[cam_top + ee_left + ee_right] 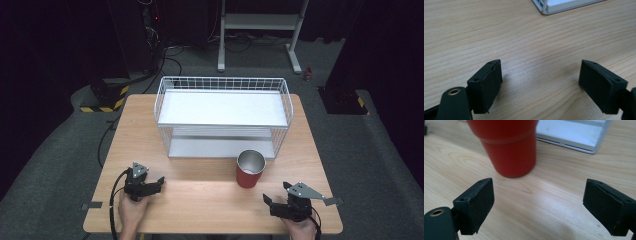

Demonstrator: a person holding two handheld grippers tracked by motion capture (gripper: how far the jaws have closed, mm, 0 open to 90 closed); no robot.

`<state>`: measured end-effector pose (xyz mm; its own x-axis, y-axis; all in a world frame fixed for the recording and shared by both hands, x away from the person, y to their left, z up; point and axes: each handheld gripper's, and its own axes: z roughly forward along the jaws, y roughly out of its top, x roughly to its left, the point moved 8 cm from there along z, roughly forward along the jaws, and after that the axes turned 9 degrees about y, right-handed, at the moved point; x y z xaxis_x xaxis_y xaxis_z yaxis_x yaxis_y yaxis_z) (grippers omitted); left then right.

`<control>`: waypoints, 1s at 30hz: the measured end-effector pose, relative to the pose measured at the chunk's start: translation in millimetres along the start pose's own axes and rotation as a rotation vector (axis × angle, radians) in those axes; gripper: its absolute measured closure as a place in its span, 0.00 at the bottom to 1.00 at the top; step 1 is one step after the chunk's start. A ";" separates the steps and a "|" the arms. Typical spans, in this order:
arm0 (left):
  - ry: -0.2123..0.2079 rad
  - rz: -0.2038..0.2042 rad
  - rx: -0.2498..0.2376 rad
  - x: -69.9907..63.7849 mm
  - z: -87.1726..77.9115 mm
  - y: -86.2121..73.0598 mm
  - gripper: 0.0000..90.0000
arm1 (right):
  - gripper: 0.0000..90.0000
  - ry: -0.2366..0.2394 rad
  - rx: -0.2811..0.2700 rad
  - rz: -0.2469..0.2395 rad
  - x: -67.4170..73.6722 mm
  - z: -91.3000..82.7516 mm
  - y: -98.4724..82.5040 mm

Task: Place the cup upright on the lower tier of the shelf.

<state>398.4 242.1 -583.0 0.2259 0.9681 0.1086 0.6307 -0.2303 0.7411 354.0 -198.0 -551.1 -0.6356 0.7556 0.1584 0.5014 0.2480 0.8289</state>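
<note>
A red cup [250, 169] with a shiny metal inside stands upright on the wooden table [200, 195], just in front of a white wire shelf rack [223, 115]. My right gripper [276, 200] rests open near the table's front right, a short way from the red cup [507, 147], which rises ahead and left of its empty jaws. My left gripper [159, 182] lies open at the front left, with only bare wood between its fingers [486, 85]. A corner of the rack's base [559, 6] lies ahead of the left gripper.
The rack has an upper white shelf and a lower one [220, 148], open toward me. Bare wood stretches between the two grippers. The table's front edge runs just behind both hands. A white metal stand [260, 30] and cables sit on the dark floor beyond.
</note>
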 end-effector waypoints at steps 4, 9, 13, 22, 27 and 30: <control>0.000 0.000 0.000 0.0 0.0 0.0 0.21 | 0.11 0.023 -0.005 -0.012 9.7 4.8 2.7; 0.000 0.000 0.000 0.0 0.0 0.0 0.21 | 0.11 0.045 -0.017 -0.033 19.1 10.3 8.7; 0.000 0.000 0.000 0.0 0.0 0.0 0.21 | 0.11 0.061 -0.020 -0.043 24.5 18.3 13.9; 0.000 0.000 0.000 0.0 0.0 0.0 0.21 | 0.11 0.068 -0.007 -0.046 28.4 39.5 23.0; 0.000 -0.002 0.000 -0.2 0.0 0.0 0.21 | 0.11 0.053 -0.008 -0.073 28.2 48.3 30.4; 0.001 0.000 0.000 0.0 0.0 0.0 0.21 | 0.11 0.046 -0.006 -0.074 27.1 53.1 34.0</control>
<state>398.4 242.2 -583.0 0.2249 0.9682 0.1095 0.6305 -0.2303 0.7412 384.9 -136.9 -547.2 -0.6974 0.7064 0.1211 0.4484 0.2982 0.8426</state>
